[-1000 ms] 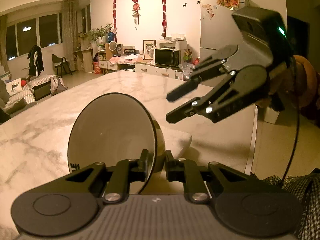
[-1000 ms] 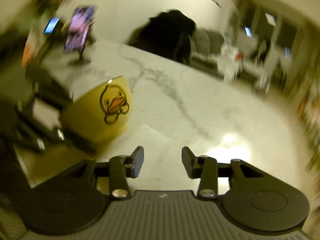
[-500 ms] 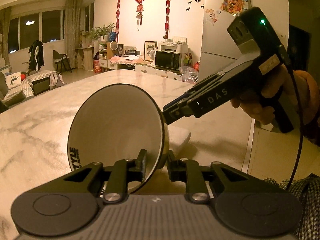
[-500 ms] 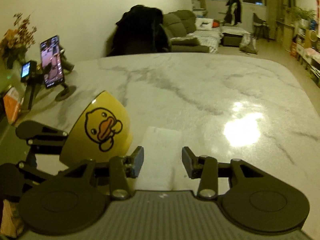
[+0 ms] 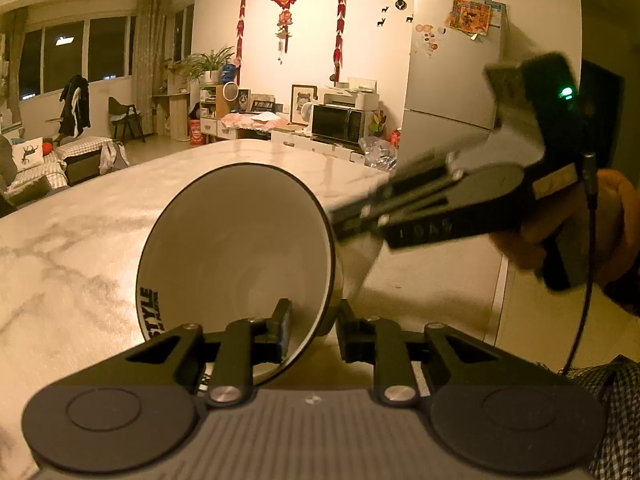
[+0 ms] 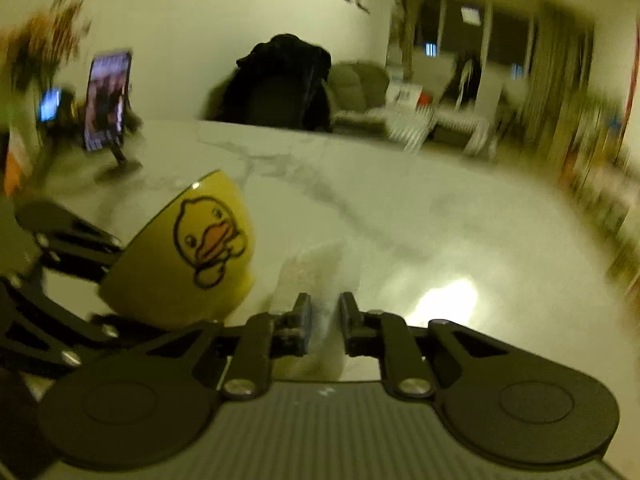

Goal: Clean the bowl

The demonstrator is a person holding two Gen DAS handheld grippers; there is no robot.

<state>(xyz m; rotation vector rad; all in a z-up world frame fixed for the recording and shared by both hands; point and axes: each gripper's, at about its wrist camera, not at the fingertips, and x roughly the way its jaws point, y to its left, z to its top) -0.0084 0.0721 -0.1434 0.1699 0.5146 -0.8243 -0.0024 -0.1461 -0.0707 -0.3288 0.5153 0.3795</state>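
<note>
The bowl [image 6: 176, 256] in front of my left gripper [image 5: 310, 326] was bright yellow outside with a cartoon duck on it, orange beak, dark outline. Inside it was plain white [image 5: 240, 248] with a thin black rim and black "STYLE" lettering near the edge. Both my grippers were matte black with a grey ribbed body; the right gripper [image 6: 323, 322] had a little green light showing on its housing. The cloth [image 6: 316, 268] just ahead of its fingers was white. The table [image 5: 72, 248] underneath was white marble with grey veins. My sleeve [image 5: 616, 400] was a dark and white check.
</note>
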